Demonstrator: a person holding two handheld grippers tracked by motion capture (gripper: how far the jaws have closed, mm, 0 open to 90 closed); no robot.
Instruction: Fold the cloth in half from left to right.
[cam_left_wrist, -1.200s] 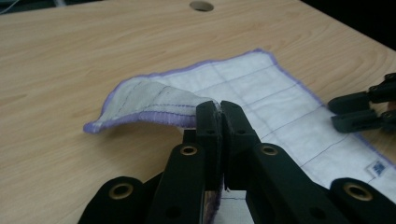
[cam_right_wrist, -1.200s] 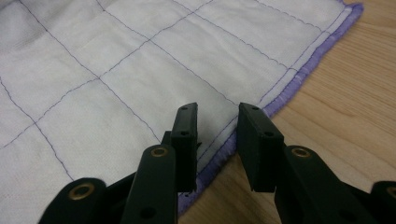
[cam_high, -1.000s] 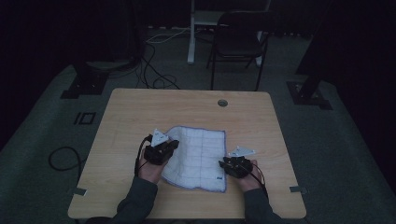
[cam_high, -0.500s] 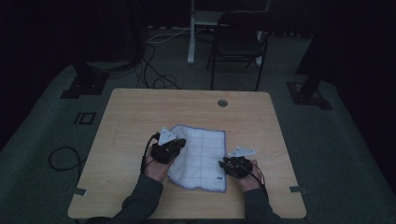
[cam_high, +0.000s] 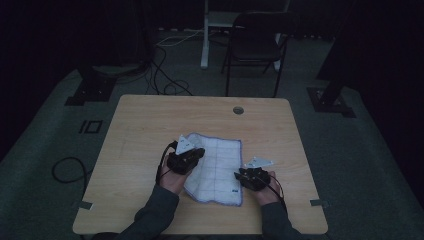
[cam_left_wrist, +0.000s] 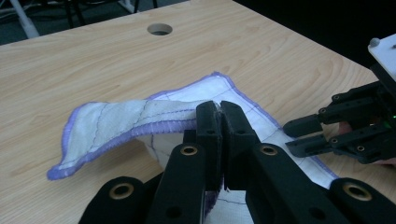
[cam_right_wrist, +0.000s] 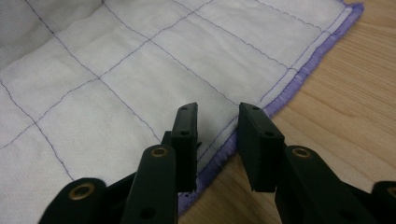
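Note:
A white quilted cloth (cam_high: 220, 160) with a purple hem lies on the wooden table (cam_high: 145, 125) between my two grippers. My left gripper (cam_high: 195, 155) is over the cloth's left side. In the left gripper view its jaws (cam_left_wrist: 219, 112) are shut on the cloth's hem, and that edge of the cloth (cam_left_wrist: 121, 121) is lifted and curled off the table. My right gripper (cam_high: 240, 175) rests at the cloth's right edge near the front. In the right gripper view it (cam_right_wrist: 217, 126) stands open, low over the purple hem of the flat cloth (cam_right_wrist: 116, 79), with nothing pinched.
A round cable hole (cam_high: 238, 110) sits near the table's far edge. Beyond the table stand a dark chair (cam_high: 257, 45) and a white post (cam_high: 204, 35), with cables (cam_high: 165, 80) on the floor. The right gripper (cam_left_wrist: 303, 135) shows at the right of the left gripper view.
My left gripper has moved a little to the right over the cloth, carrying the cloth's left edge with it. The right gripper has stayed put.

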